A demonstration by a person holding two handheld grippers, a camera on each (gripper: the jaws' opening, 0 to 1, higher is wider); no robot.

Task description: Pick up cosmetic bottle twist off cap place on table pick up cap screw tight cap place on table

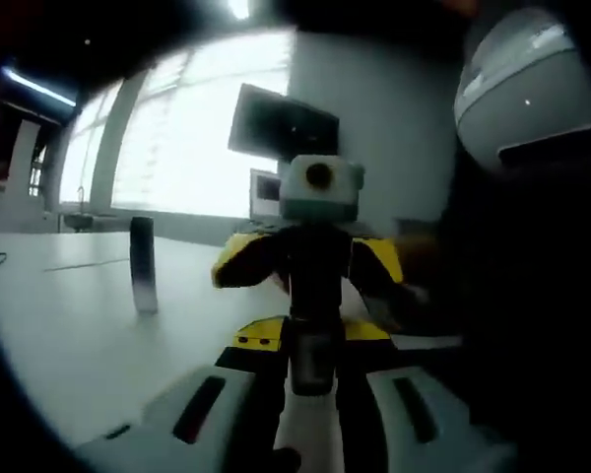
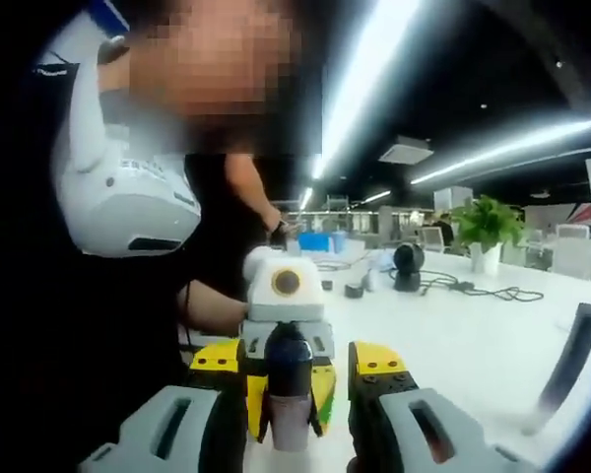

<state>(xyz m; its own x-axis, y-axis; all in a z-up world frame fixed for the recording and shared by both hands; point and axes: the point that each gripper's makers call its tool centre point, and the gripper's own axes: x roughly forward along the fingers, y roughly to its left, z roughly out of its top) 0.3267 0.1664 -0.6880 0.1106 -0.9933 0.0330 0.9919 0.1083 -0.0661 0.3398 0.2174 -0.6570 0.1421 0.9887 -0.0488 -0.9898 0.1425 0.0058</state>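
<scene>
Table (image 1: 69, 335): white, wide, work surface below both tools.

L gripper (image 1: 305, 399) and R gripper (image 2: 295, 439): mine, held nose to nose just above the table edge nearest me, each looking straight at the other.

Dark cylinder (image 1: 143, 264): stands upright on the table, well apart from both grippers. Off to L in the left gripper view, far R in the right gripper view. Can't tell whether it is a spare bottle or sth else.

Cosmetic bottle (image 2: 289, 389): in the air btwn the two grippers, not on the table. Long axis runs across both sets of jaws, dark cap (image 2: 288, 353) at the upper end, paler body below.

L gripper state: in the right gripper view its yellow pads (image 2: 257, 399) sit hard against the bottle's sides, so I judge it clamped on the bottle.

R gripper state: jaws flank the bottle w/ dark gaps either side; contact can't be told.

Judgement: both tools are equally near. The twist turns on R closing on the cap end, coaxial w/ the bottle.
</scene>
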